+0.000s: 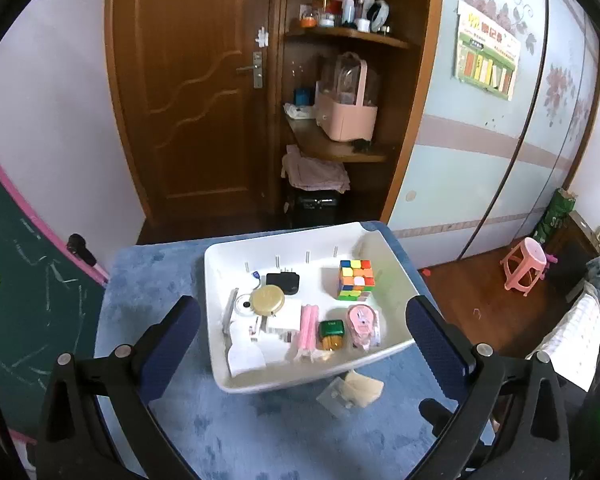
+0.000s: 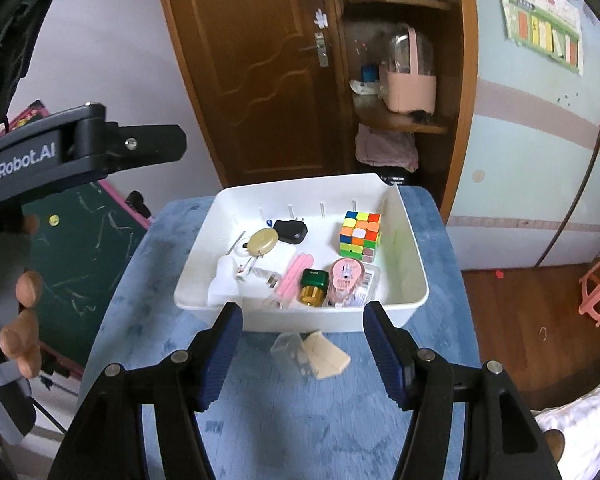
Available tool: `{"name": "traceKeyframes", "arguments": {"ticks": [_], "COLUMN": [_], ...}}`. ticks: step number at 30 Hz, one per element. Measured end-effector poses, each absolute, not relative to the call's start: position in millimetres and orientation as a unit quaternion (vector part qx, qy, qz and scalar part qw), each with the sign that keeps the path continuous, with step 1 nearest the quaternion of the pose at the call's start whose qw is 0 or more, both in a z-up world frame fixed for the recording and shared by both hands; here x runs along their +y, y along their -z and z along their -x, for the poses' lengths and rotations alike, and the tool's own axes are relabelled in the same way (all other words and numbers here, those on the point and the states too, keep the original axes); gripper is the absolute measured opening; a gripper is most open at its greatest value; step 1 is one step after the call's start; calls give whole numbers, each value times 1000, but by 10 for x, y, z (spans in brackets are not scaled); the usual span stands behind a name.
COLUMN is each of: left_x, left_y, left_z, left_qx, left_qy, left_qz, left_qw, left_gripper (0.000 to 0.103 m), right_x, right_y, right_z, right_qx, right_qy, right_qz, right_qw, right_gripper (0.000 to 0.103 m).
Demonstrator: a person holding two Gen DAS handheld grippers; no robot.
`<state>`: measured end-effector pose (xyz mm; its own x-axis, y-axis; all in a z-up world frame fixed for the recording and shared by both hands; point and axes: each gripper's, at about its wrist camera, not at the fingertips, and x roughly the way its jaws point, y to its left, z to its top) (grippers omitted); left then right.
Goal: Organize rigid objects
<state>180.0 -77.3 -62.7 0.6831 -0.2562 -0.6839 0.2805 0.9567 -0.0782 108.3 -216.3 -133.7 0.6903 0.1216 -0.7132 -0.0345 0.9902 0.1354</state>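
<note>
With both the left gripper point(image 1: 302, 320) and the right gripper point(image 2: 302, 344) held wide and empty, the tan wedge point(image 2: 326, 354) outside the white bin's point(image 2: 414, 308) near wall is best pinched squarely.

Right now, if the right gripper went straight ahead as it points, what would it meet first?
Probably the clear plastic packet with a beige wedge on the blue cloth, lying between the open right gripper and the white bin; depth is uncertain.

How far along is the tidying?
Mostly done: the Rubik's cube, black charger and pink correction tape sit in the white bin. Both claws, left and right, are open and empty. The clear packet remains on the blue cloth.
</note>
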Motion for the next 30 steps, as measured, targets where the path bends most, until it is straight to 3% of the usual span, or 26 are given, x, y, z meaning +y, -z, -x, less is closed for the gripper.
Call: {"name": "traceKeyframes", "arguments": {"ticks": [15, 30], "left_x": [-603, -611], "left_y": [526, 1416], "left_z": [-1017, -895], "left_qx": [349, 441], "left_qy": [112, 98], "left_qz": [5, -24], "left_qw": [930, 892], "left_gripper": [102, 102], "right_x": [-2159, -2271], "right_y": [1123, 1840], "right_z": [-177, -19], "right_qx": [337, 382], "right_qy": [-63, -45], "right_qz": [-13, -19], "right_qw": [939, 923], "right_gripper": [68, 68]}}
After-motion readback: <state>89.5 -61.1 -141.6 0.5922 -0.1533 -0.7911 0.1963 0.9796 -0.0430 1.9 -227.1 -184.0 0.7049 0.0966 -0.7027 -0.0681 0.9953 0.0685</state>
